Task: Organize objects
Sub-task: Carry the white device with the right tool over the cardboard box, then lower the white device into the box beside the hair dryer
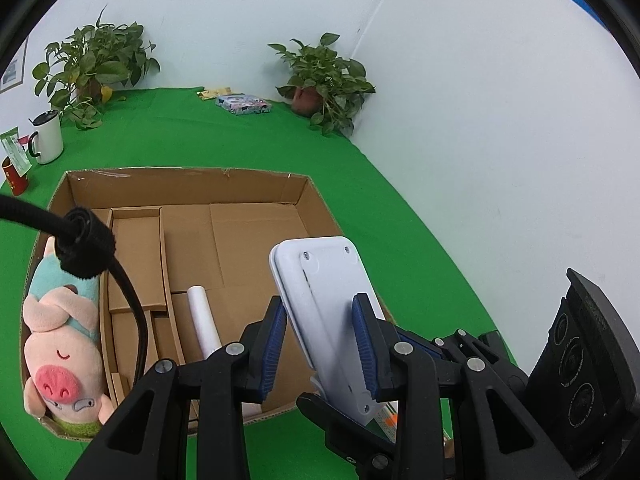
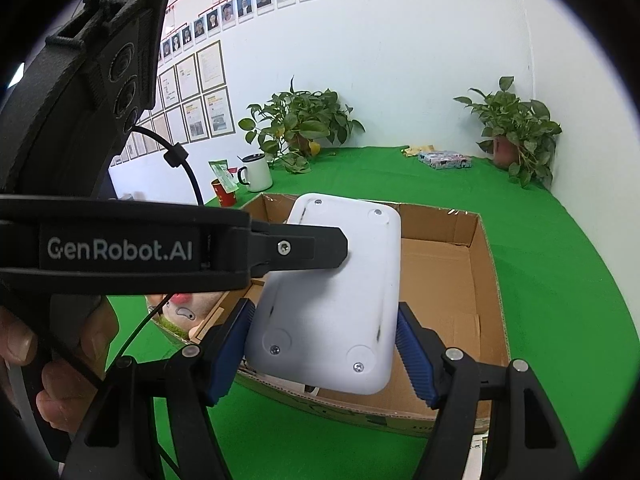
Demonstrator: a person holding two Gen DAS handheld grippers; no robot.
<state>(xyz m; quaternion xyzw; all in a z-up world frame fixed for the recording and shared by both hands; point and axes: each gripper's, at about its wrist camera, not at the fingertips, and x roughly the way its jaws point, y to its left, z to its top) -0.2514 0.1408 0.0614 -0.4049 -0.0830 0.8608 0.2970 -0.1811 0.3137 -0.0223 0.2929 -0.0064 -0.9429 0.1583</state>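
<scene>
- White plastic device (image 1: 326, 304), flat w/ rounded corners & screws in its back, is held in the air over the near part of the cardboard box (image 1: 188, 184), tilted.
- Left tongs (image 1: 320, 344) are clenched on its thin edges, blue pads pressing both sides.
- Right tongs (image 2: 326, 354): blue pads stand either side of the device's wider faces; left pad looks to touch, right pad shows a small gap, so can't tell if it grips.
- Box sits on green table (image 1: 240, 136), w/ dividers inside.
- Pink pig plush (image 1: 60, 344) lies in the box's left compartment; white roll (image 1: 204, 320) lies in the main part.
- Far off on the table: white mug (image 1: 48, 138), red cup (image 1: 14, 176), 2 potted plants (image 1: 324, 80), patterned packet (image 1: 244, 104).
- A person's hand (image 2: 48, 364) holds the left tongs' grip.
</scene>
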